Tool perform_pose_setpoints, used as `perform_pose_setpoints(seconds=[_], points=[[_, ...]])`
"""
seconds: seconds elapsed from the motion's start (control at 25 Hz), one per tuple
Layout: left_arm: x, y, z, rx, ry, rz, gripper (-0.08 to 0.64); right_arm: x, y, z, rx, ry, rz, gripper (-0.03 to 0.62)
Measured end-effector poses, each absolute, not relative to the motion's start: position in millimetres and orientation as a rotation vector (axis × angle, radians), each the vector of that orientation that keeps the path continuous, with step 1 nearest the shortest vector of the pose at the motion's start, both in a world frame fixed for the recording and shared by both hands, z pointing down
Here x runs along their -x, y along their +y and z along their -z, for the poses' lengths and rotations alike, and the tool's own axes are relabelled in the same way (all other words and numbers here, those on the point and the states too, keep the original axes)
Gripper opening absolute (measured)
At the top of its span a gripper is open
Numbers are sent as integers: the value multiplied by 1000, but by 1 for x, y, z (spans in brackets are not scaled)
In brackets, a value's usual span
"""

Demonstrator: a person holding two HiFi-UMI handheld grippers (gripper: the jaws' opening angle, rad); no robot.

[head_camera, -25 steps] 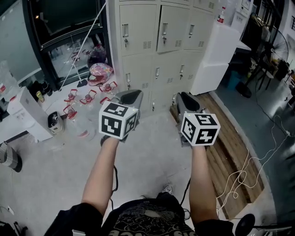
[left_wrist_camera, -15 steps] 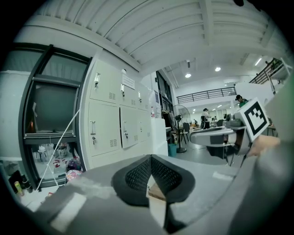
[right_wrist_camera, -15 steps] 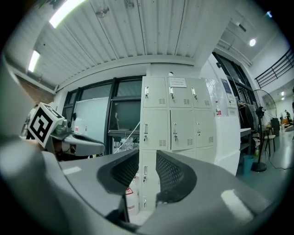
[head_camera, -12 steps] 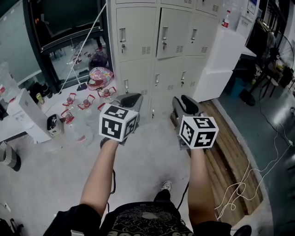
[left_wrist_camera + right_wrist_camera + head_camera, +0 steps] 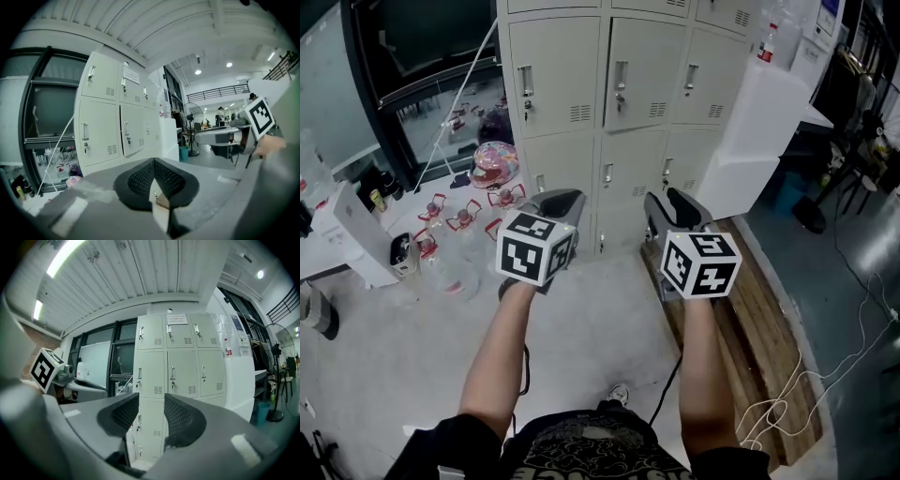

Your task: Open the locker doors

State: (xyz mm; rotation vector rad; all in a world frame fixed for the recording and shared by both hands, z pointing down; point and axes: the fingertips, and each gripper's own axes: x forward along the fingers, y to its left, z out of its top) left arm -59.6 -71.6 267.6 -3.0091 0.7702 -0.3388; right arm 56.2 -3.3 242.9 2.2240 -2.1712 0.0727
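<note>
The locker doors [image 5: 652,56] stand shut, well ahead of both grippers. Left gripper [image 5: 153,177] fingers are together and empty. Right gripper [image 5: 151,411] fingers have just been opening, with nothing between them. I risk slipping off the slim handle [image 5: 622,73].

We see a pale concrete floor [image 5: 605,319], a wooden platform [image 5: 773,328] along its right edge, a dark-framed window [image 5: 422,47] at the left, and a strip light [image 5: 65,254] on the ribbed ceiling [image 5: 140,277].

Bright light from ceiling strips [image 5: 63,256], soft shadows, fisheye-bent, dark-cornered gripper views
</note>
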Motion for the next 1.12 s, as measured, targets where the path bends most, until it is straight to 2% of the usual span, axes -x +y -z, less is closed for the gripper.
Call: perform_pose_setpoints(seconds=[0.56, 1.12], points=[[2, -107, -254, 2964, 961, 317, 2, -126, -45, -238, -2112, -2284, -90, 229], [-27, -130, -262, 2926, 1064, 352, 2, -159, -71, -246, -2028, -2347, -105, 245]])
